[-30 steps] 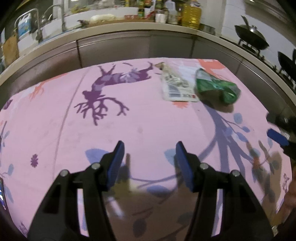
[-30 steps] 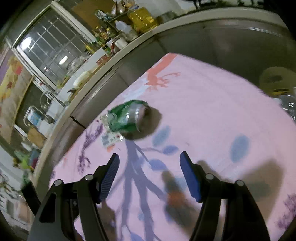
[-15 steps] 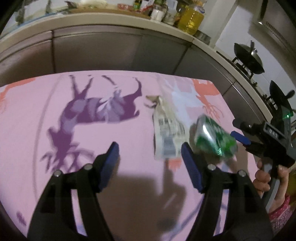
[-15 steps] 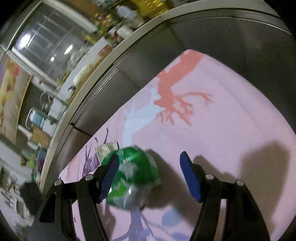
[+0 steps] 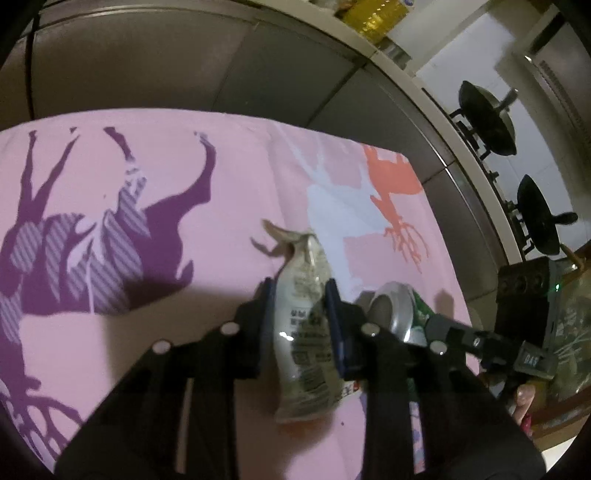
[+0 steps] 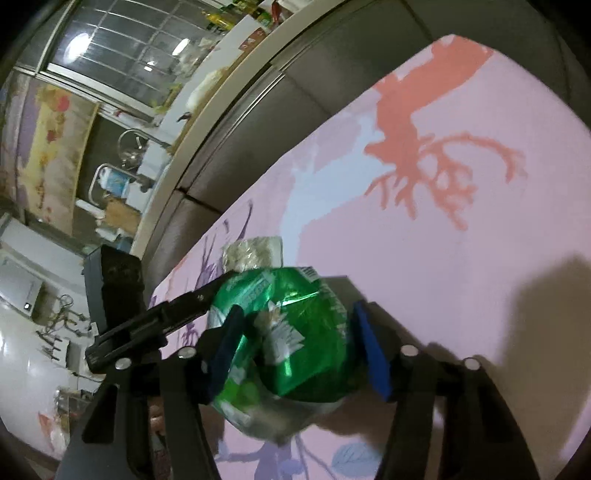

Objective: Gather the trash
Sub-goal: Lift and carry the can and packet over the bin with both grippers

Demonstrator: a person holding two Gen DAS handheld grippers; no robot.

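Note:
A crumpled clear plastic wrapper [image 5: 304,325] with printed labels lies on the pink patterned tablecloth [image 5: 147,258]. My left gripper [image 5: 300,325] has its blue pads on either side of the wrapper, closing on it. A crushed green can [image 6: 291,332] lies just right of the wrapper; its silver end shows in the left wrist view [image 5: 397,308]. My right gripper [image 6: 295,350] straddles the can, one pad on each side, touching or nearly touching it. The wrapper's end [image 6: 255,251] pokes out behind the can.
A grey cabinet front [image 5: 184,70] and counter edge run behind the table. Two black woks [image 5: 487,118] sit on a stove at the right. A yellow oil bottle [image 5: 373,14] stands on the counter. A sink and window [image 6: 122,48] are far left in the right wrist view.
Both grippers moved forward and down onto the trash. The left jaws narrowed around the wrapper. The right jaws came around the green can.

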